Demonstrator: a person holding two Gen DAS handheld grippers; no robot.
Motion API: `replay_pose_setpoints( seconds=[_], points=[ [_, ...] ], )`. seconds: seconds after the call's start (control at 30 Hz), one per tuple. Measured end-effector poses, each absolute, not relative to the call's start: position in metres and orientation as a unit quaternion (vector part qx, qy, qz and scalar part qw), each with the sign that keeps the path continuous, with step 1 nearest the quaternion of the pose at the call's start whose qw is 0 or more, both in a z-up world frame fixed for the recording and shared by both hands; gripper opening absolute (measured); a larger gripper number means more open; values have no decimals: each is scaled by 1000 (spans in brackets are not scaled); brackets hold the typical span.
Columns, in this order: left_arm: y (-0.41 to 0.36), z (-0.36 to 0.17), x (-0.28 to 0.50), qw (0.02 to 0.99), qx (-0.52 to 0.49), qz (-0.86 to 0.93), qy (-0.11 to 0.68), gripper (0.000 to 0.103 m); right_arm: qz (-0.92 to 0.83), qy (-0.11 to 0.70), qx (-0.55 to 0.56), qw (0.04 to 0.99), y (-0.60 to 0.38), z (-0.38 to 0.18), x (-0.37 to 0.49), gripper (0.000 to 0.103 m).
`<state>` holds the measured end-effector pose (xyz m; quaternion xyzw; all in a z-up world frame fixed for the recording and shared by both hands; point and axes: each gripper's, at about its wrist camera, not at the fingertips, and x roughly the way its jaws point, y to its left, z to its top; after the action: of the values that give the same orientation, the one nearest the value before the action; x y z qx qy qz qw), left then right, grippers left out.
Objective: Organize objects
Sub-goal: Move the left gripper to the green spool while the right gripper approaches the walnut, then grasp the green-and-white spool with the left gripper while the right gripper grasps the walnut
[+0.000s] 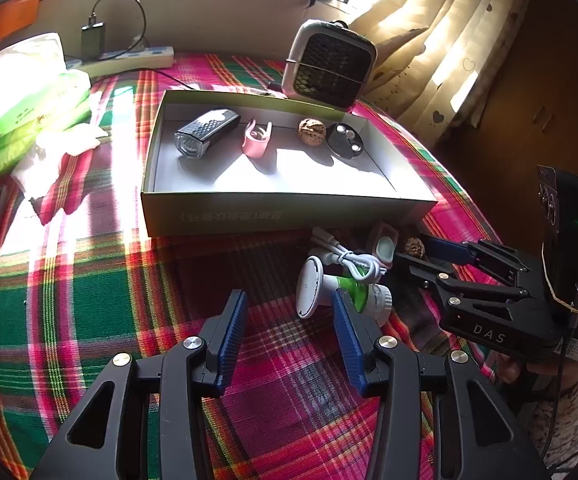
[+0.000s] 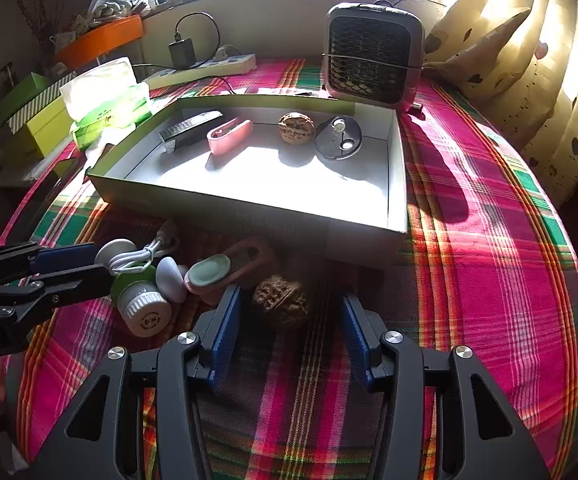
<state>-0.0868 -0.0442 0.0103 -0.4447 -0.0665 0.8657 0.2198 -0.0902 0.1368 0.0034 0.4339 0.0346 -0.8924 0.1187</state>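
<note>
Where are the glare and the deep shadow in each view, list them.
Left wrist view: sunlight washes out the box floor and the tissue pack; the walnut before the box lies in deep shadow. Right wrist view: the box floor glares white; its near wall shades the walnut; fisheye bends the edges.

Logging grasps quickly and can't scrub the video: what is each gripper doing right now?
Left gripper: open, holding nothing, fingers just short of the green and white device.
Right gripper: open, holding nothing, the walnut lying between its fingertips.
</note>
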Motion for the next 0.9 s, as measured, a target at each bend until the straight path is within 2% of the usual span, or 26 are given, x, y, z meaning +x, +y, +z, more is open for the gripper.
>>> replay_pose_setpoints(
  seconds=[0.23, 0.27, 0.4, 0.57, 0.9],
  points=[
    [-36, 13, -94, 237, -440, 865, -45, 41, -894, 31, 433, 115, 140, 3, -91, 49],
    [-34, 13, -94, 240, -439, 865, -42, 40, -894, 30, 431, 117, 140, 4, -91, 44],
    [-35, 12, -98, 238, -441, 864, -45, 20, -895, 29, 430, 118, 141, 4, -90, 30],
    [-40, 13, -97, 234, -438, 866, -51, 8, -895, 29, 429, 120, 142, 4, -89, 30],
    [-58, 12, -99, 198, -437, 875, -58, 7, -896, 27, 423, 129, 137, 6, -84, 30]
  ],
)
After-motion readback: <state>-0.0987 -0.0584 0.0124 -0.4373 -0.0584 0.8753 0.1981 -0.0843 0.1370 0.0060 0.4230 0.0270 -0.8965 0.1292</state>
